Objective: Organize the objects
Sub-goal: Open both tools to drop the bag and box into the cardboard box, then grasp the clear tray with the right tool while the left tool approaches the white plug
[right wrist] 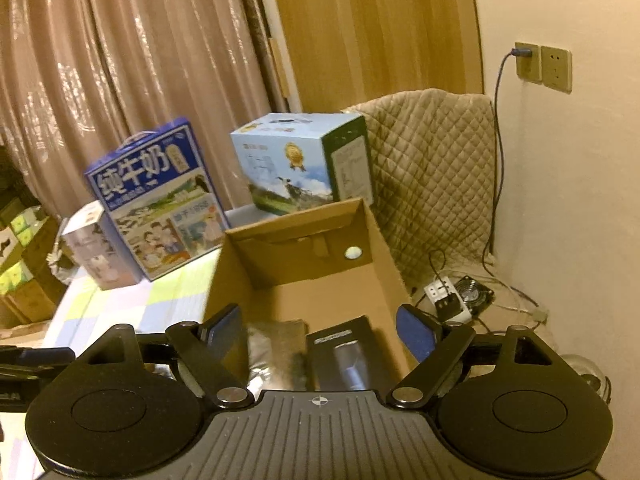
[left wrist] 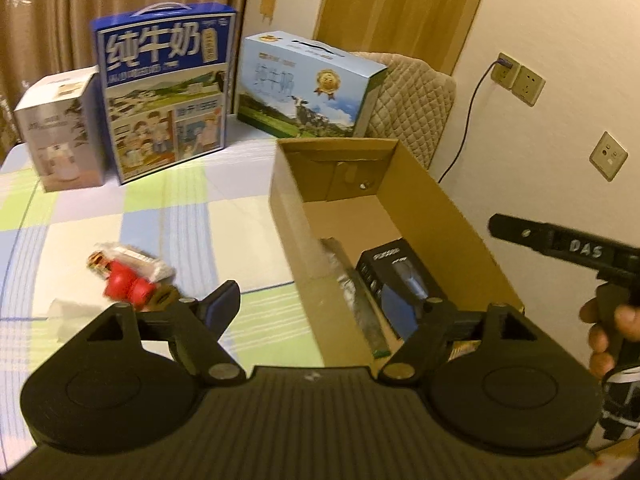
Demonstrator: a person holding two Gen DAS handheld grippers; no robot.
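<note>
The red toy (left wrist: 128,284) lies just ahead-left of the left gripper (left wrist: 320,312), long axis crosswise; both grippers gape empty (right gripper (right wrist: 320,332) hovers over the box (right wrist: 380,248)).

I see a brown corrugated cardboard box (left wrist: 420,208) standing open on a bedspread checked in pale green, light blue, lavender and cream (left wrist: 160,216). Inside lie a black carton with a blue picture (left wrist: 396,280) and a silvery grey foil packet (left wrist: 352,280). A bright red plastic toy piece (left wrist: 126,282) sits near the spread's front edge, against a clear wrapper with red and gold print (left wrist: 132,260). Toward the far edge stand a deep blue milk carton with white characters (left wrist: 164,88), a sky-blue one with green pasture and a gold medal (left wrist: 308,88), and a white-grey box (left wrist: 60,132). My pads (right wrist: 416,332) are blue.
</note>
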